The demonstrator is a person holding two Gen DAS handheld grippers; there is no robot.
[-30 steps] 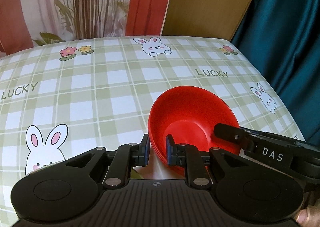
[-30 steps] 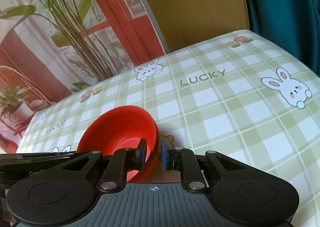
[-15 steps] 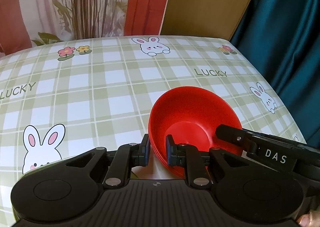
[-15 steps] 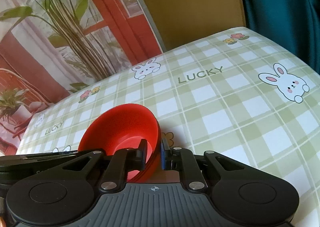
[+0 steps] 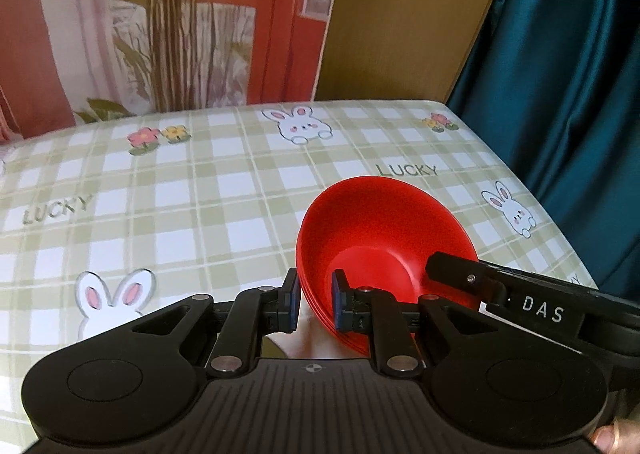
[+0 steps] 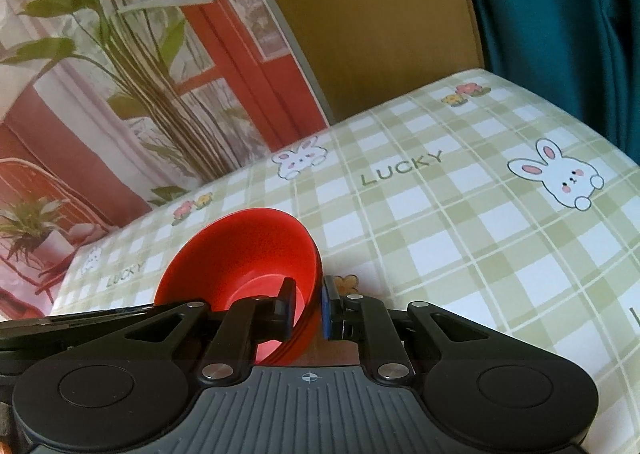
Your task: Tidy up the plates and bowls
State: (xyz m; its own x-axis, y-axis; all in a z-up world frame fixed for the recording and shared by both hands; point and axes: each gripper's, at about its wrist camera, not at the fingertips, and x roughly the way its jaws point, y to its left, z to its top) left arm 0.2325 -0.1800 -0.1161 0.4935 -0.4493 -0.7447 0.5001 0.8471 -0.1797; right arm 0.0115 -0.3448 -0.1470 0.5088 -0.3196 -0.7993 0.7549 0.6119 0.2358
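A stack of red bowls (image 5: 380, 226) is held above the checked tablecloth (image 5: 160, 214), tilted. My left gripper (image 5: 316, 298) is shut on the stack's near left rim, one finger inside and one outside. My right gripper (image 6: 307, 304) is shut on the opposite rim of the same red bowls (image 6: 240, 250). The right gripper's black finger (image 5: 472, 274) with the label "DAS" shows at the right of the left wrist view. The bowls' undersides are hidden.
The table carries a green-and-white cloth with rabbits and "LUCKY" print. A teal curtain (image 5: 560, 74) hangs past the right edge. A printed backdrop with a plant (image 6: 120, 74) and a brown panel (image 5: 400, 14) stand behind the far edge.
Both grippers have moved the red bowls slightly forward and to the right over the table. The grip on both rims is unchanged.
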